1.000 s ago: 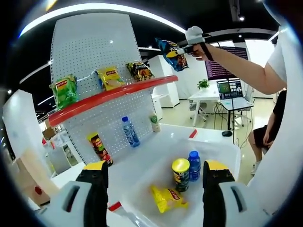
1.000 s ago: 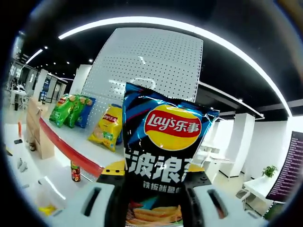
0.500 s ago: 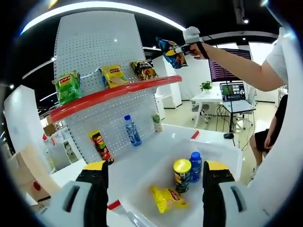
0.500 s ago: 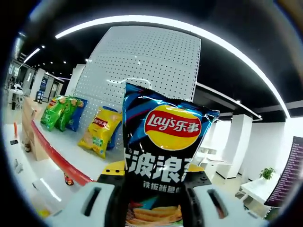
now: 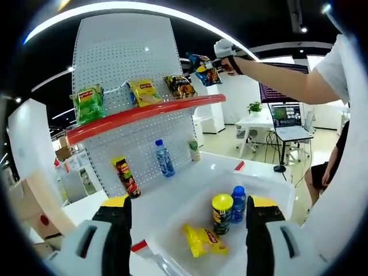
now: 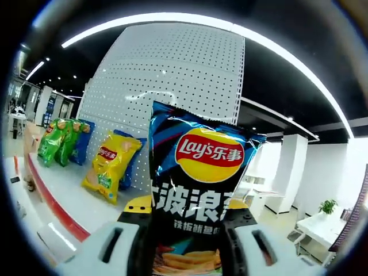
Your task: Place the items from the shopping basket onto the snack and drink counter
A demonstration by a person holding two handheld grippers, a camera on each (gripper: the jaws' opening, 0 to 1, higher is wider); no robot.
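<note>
My left gripper (image 5: 190,202) stands open above the white shopping basket (image 5: 276,184). In the basket lie a yellow chip bag (image 5: 202,240), a yellow-lidded can (image 5: 222,213) and a blue bottle (image 5: 237,202). High up, my right gripper (image 5: 217,53) is shut on a blue Lay's chip bag (image 5: 204,69), just right of the dark bag (image 5: 180,86) on the red-edged upper shelf (image 5: 144,112). In the right gripper view the blue Lay's chip bag (image 6: 201,195) stands upright between the jaws of the right gripper (image 6: 188,210), hiding the space ahead.
A white pegboard (image 5: 123,52) backs the shelf, which holds a green bag (image 5: 88,103) and a yellow bag (image 5: 144,91). Below stand a water bottle (image 5: 165,159), a red can (image 5: 125,176) and a small bottle (image 5: 195,150). A person's arm (image 5: 287,80) reaches across.
My right gripper has carried the blue Lay's bag closer to the upper shelf and pegboard, near the dark bag. The left gripper stays open over the basket.
</note>
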